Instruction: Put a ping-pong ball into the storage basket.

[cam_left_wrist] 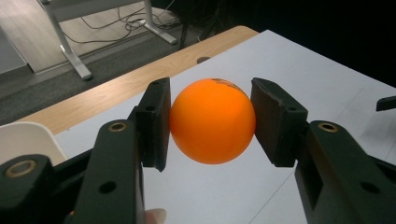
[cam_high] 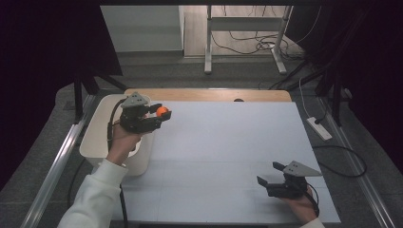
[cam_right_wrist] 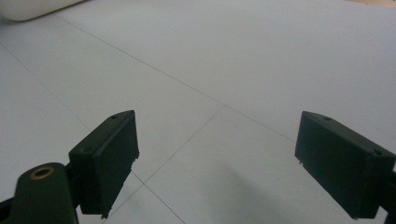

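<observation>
One table [cam_high: 223,156], its top covered by a pale grey sheet with a strip of bare wood along the far edge, carries everything here. One white bin [cam_high: 97,137] stands at the table's left edge, near the far left corner; its rim also appears in my left gripper view [cam_left_wrist: 25,140]. Two grippers are mine. My left gripper [cam_high: 164,114] is held in the air above the sheet just beside the bin, its two black pads [cam_left_wrist: 156,121] pressed against opposite sides of the one orange ball [cam_left_wrist: 212,121], which hangs clear of the table between them; from above the ball [cam_high: 162,111] shows at the gripper's tip. My right gripper [cam_high: 268,173] rests near the table's near right corner, well apart from the ball, its jaws spread wide with only bare sheet [cam_right_wrist: 219,70] between them. Nothing lies on the sheet between the two grippers.
</observation>
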A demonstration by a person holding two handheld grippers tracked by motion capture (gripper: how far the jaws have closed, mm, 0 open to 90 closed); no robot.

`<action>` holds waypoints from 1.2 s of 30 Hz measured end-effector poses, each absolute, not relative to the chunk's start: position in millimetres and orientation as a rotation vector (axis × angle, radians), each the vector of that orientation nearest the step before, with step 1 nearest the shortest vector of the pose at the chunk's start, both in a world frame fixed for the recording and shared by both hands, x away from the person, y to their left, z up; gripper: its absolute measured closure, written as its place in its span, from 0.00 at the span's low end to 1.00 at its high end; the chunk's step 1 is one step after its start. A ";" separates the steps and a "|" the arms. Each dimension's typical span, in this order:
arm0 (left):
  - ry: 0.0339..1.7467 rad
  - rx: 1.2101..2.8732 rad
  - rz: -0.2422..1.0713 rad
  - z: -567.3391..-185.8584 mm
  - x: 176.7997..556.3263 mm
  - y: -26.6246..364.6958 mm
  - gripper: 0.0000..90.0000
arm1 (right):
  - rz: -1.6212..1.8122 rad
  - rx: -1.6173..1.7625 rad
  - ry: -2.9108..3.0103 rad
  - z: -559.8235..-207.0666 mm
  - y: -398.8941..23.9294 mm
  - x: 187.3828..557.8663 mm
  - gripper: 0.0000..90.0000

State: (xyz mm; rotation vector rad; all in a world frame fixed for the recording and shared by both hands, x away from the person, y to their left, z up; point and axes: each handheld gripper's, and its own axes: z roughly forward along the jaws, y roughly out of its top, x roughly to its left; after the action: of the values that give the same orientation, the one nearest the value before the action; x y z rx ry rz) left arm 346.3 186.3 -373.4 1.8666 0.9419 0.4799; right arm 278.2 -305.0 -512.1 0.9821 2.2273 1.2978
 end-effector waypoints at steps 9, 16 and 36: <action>0.991 1.831 0.499 -371.5 346.6 202.9 0.56 | 1.307 0.984 2.222 -511.8 -304.7 278.7 0.15; 1.022 1.806 0.521 -369.0 344.7 216.4 0.56 | 1.303 0.983 2.223 -512.2 -304.3 279.2 0.15; 1.175 1.739 0.585 -371.2 352.5 262.2 0.56 | 1.293 0.977 2.226 -512.2 -302.8 280.0 0.15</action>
State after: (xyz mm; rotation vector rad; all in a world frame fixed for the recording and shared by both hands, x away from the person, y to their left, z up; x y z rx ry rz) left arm 352.5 262.2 -371.2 1.7393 1.1752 0.5854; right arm 280.0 -302.8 -512.2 0.9774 2.2259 1.2928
